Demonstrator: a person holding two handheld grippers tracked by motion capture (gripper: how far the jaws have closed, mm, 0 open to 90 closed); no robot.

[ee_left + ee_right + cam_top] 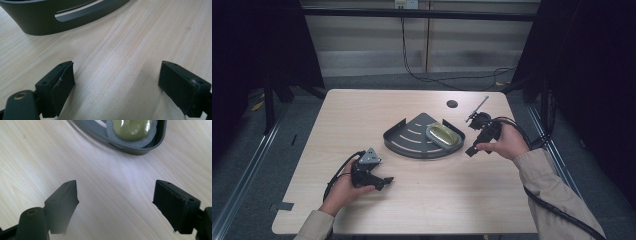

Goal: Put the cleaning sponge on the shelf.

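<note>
Sleeves: my two beige sleeves come in nearest the camera in the high view, one to each side of the grey tray, which I use as the landmark.
Tray: a dark grey, fan-shaped tray with slotted floor and low wall sits flat near the middle of the pale wooden table.
Soap: a glossy olive-green oval piece lies on a grey pad inside the tray, at the tray's right end; in the right gripper view it shows close against the tray's wall.
Left claw: my left gripper rests low over the table, in front of the tray's left end and near it but apart.
Left claw state: its jaws are spread wide over bare wood, with nothing between them, and the tray's curved wall lies beyond them.
Right claw: my right gripper sits just beside the tray's right end, tips angled down toward the table.
Right claw state: its jaws are spread wide, nothing between them, not touching the tray.
Hole: a small dark round hole lies in the table behind the tray's right end.
</note>
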